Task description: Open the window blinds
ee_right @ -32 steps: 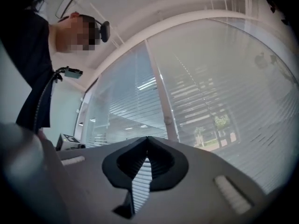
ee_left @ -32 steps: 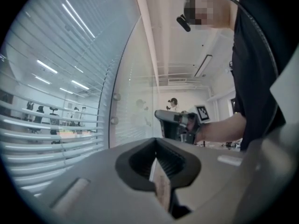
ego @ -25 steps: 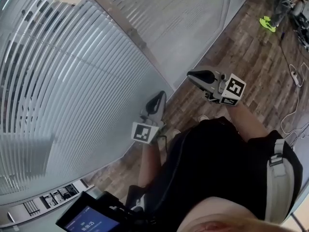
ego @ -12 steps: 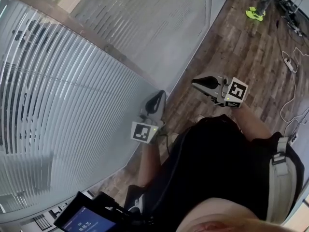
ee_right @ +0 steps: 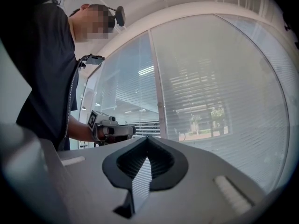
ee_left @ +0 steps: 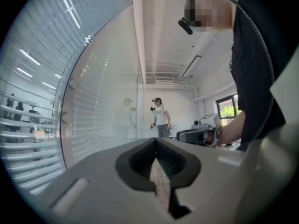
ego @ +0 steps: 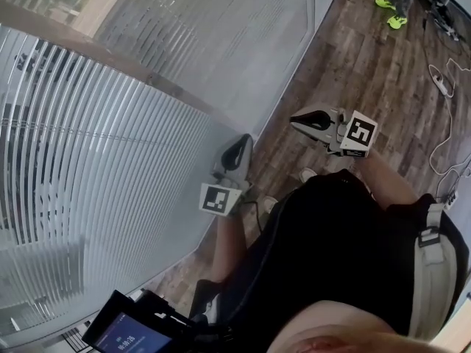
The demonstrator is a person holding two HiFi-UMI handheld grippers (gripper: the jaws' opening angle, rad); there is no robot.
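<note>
The blinds (ego: 88,145) hang lowered, with gaps between the slats. The left gripper (ego: 235,153), near the blinds, and the right gripper (ego: 300,120), farther from them, are both pressed together, empty. No cord or wand shows, so any pull should wait until one is found.

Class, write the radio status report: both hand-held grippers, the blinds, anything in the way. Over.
Left hand-held gripper shut, empty; right hand-held gripper shut, empty. Blinds down, untouched. Glass pane seems to stand in front of them.
</note>
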